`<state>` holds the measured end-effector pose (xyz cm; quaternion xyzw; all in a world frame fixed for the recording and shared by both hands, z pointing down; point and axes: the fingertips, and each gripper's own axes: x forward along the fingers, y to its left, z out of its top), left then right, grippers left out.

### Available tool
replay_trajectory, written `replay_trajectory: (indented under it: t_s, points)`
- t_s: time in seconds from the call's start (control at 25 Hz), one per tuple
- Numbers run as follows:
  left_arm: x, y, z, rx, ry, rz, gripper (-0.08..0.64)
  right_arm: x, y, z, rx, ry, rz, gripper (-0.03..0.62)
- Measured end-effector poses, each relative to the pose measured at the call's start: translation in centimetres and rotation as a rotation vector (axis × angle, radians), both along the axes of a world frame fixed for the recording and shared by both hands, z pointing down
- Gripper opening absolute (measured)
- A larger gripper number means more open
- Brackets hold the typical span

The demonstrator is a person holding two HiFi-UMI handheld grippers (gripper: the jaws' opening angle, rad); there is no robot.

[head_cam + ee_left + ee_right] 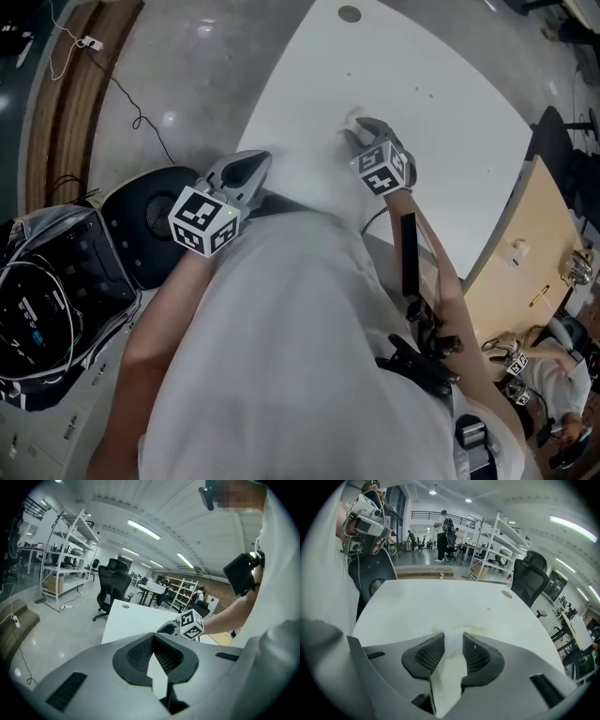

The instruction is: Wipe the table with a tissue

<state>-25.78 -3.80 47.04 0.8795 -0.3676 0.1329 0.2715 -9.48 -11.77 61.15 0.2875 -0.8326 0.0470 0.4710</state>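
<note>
The white table [403, 75] fills the upper middle of the head view. My right gripper [357, 128] points steeply down at it, its marker cube [383, 171] behind. A crumpled white tissue [353, 116] sits at its tips on the tabletop. In the right gripper view the right gripper [452, 637] is shut on the tissue [451, 653], which presses on the table [440, 602] beside a faint yellowish smear [480, 630]. My left gripper [261, 161] hovers over the table's near-left edge. Its tips meet in the left gripper view [153, 635], shut.
A black office chair [150, 220] and a dark bag with cables [47, 300] stand left of the table. A wooden desk [534, 253] adjoins its right edge. A round cable grommet [350, 13] lies at the far end. Another chair [529, 581] stands beyond.
</note>
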Motion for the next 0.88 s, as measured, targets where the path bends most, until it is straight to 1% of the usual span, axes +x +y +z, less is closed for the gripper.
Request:
replay_trajectory:
  t_s: [0.12, 0.28, 0.32, 0.44, 0.48, 0.6, 0.68, 0.76, 0.88]
  points:
    - [1.4, 0.1, -0.2, 0.004, -0.009, 0.031, 0.005, 1.7, 2.0, -0.1, -0.007, 0.034, -0.007, 0.124]
    - [3.1, 0.0, -0.6, 0.016, -0.021, 0.062, 0.005, 3.9, 4.0, 0.0, -0.04, 0.044, 0.009, 0.124]
    - [3.3, -0.1, -0.7, 0.019, -0.025, 0.067, 0.005, 4.6, 4.1, -0.3, -0.041, 0.037, 0.033, 0.124]
    - [3.8, -0.2, -1.1, 0.03, -0.035, 0.074, 0.005, 7.8, 3.4, -1.9, -0.002, -0.041, 0.177, 0.124]
    - [3.9, -0.2, -1.1, 0.032, -0.038, 0.074, 0.005, 9.2, 3.2, -2.3, 0.012, -0.05, 0.215, 0.124]
    - [4.2, -0.2, -1.0, 0.028, -0.042, 0.079, 0.005, 13.1, 3.4, -2.3, 0.032, -0.017, 0.28, 0.124]
    - [4.5, -0.1, -0.7, 0.02, -0.039, 0.089, 0.005, 14.9, 3.8, -2.1, 0.028, 0.003, 0.313, 0.126]
    - [4.7, -0.2, -0.4, 0.013, -0.034, 0.101, 0.005, 15.3, 4.3, -1.9, 0.025, 0.008, 0.329, 0.126]
    - [4.7, -0.9, -0.5, 0.019, -0.026, 0.112, 0.005, 13.6, 4.1, -2.0, 0.024, -0.031, 0.323, 0.126]
